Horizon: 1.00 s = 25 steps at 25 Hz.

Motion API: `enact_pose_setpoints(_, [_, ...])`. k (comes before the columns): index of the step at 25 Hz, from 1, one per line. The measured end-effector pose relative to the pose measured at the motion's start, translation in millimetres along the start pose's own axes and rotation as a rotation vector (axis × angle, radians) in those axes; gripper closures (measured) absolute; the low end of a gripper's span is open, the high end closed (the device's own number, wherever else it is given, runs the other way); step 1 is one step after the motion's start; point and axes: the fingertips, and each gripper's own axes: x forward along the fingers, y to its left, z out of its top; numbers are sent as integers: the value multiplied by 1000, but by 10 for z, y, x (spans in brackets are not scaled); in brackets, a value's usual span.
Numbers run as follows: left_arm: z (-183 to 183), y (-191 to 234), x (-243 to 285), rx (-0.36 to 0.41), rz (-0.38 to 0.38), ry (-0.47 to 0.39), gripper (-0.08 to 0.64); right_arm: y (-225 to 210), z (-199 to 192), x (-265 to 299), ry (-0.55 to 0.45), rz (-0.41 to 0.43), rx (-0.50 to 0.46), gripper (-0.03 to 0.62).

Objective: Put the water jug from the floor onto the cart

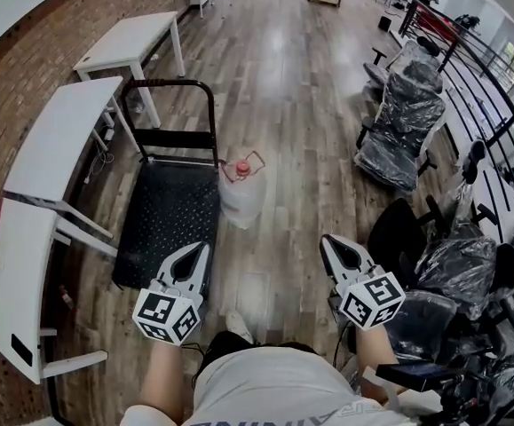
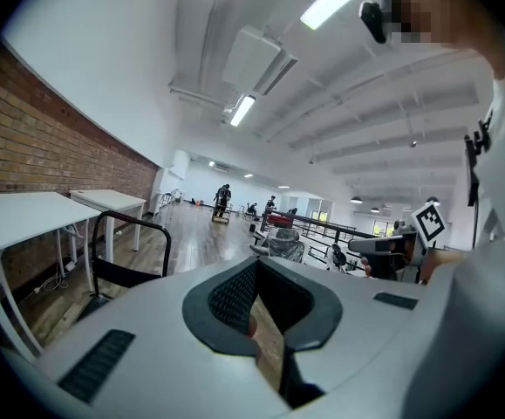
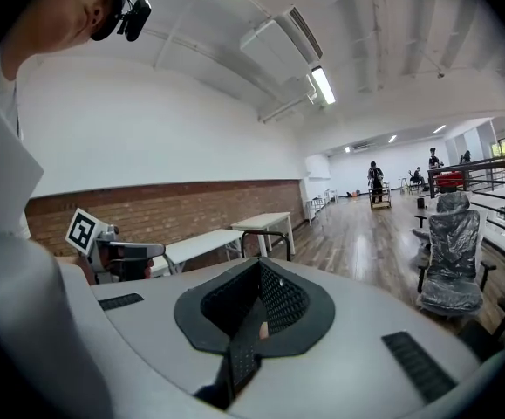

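The water jug (image 1: 241, 193), clear with a red cap and red handle, stands on the wood floor beside the right edge of the cart. The cart (image 1: 170, 211) is a black flat deck with an upright black handle (image 1: 172, 84) at its far end. My left gripper (image 1: 199, 248) is held low and near me, over the cart's near right corner, short of the jug. My right gripper (image 1: 328, 240) hangs over bare floor, to the right of the jug. Both have their jaws together with nothing between them. In the left gripper view the cart handle (image 2: 134, 225) shows at left.
White tables (image 1: 66, 136) line the brick wall on the left, close to the cart. Plastic-wrapped office chairs (image 1: 403, 131) and a black railing (image 1: 487, 69) fill the right side. Wood floor stretches ahead past the jug, with people far off at the back.
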Motion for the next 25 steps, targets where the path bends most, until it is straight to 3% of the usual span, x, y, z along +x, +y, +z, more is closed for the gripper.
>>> enact_pose_setpoints(13, [128,858,252,6,9,18,560,98,180,952,32,15,-41,591])
enact_pose_setpoints(25, [386,1275,896,27,133,19,560,-411,378,2005,11,150,-11,591])
